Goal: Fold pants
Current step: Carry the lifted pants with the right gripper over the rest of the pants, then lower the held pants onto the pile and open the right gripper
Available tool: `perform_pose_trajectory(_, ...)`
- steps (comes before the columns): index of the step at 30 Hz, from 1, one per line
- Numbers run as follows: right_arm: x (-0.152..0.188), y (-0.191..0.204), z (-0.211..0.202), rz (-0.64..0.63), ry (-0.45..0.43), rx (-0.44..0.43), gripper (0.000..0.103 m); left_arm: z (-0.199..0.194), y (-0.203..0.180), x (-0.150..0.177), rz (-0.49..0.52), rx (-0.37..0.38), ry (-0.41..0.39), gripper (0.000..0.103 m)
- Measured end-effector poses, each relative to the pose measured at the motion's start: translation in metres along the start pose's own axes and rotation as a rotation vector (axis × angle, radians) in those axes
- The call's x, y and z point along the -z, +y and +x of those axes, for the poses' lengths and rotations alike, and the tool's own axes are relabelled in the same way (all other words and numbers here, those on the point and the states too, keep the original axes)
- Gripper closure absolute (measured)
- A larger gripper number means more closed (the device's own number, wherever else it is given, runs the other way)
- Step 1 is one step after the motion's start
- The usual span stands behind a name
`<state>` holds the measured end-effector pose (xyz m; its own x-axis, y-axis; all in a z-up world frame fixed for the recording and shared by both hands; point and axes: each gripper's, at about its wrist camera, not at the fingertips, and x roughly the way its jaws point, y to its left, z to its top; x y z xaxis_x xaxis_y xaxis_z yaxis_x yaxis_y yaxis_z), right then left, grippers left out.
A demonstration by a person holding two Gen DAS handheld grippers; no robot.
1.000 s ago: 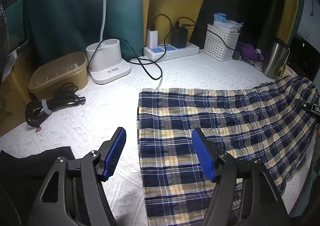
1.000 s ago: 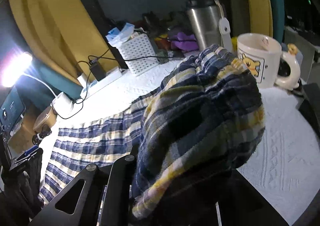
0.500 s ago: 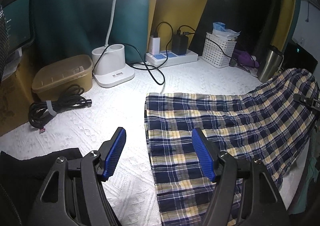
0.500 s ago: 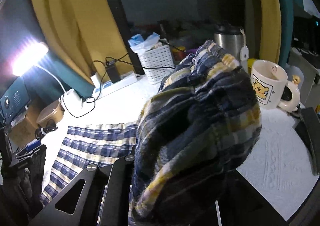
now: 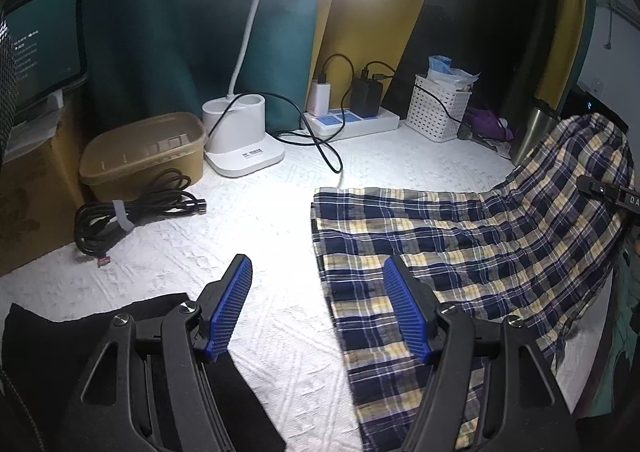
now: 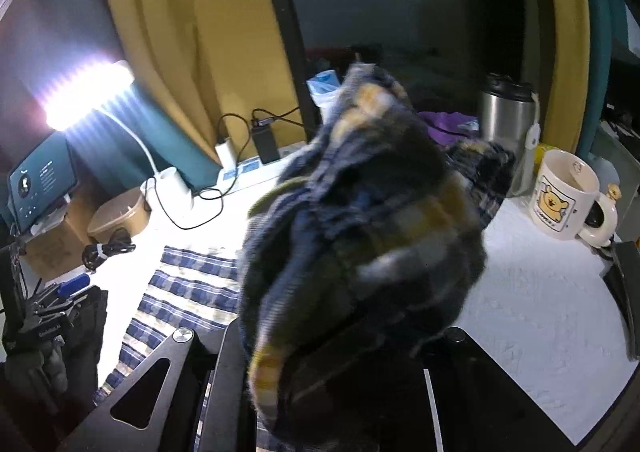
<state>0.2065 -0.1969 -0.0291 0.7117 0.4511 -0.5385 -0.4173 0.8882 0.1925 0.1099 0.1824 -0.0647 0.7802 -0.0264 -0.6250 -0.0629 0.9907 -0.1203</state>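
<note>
- One white textured tablecloth [image 5: 280, 220], covering the work surface under every item listed.
- One pair of plaid pants [image 5: 460, 244], navy, white and yellow; the left part lies flat on the cloth, the right end is lifted clear of it and bunched in front of the right wrist camera.
- One left gripper [image 5: 316, 308], blue-padded jaws spread with nothing between them, hovering over the cloth at the pants' left edge.
- One right gripper [image 6: 336, 364], fingers hidden by fabric; pinched onto the raised end of the pants.
- One black garment [image 5: 48, 336], at the near left corner.
- One white desk lamp [image 5: 240, 140], lit, at the back.
- One tan lidded container [image 5: 144, 148], left of the lamp base.
- One steel tumbler [image 6: 506, 132], far right.
- One white power strip [image 5: 352, 120], chargers plugged in.
- One white basket [image 5: 438, 112], right of the strip.
- One bear-print mug [image 6: 564, 196], beside the tumbler.
- One coiled black cable [image 5: 132, 208], in front of the container.
</note>
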Motion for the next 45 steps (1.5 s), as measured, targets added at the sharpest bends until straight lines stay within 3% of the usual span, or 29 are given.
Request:
perform_pose_trajectory(13, 0.004, 0.064, 0.029, -0.087, 0.042, -0.065, 0.086, -0.016, 0.028, 0.009, -0.021, -0.013, -0.007, 0.035)
perform_pose_trajectory(31, 0.037, 0.144, 0.094, -0.209, 0.188, -0.161, 0.086, -0.027, 0.054, 0.023, -0.056, -0.045, -0.007, 0.035)
perform_pose_trajectory(45, 0.056, 0.173, 0.117, -0.329, 0.257, -0.118, 0.086, -0.028, 0.057, 0.03, -0.069, -0.071, 0.01, 0.035)
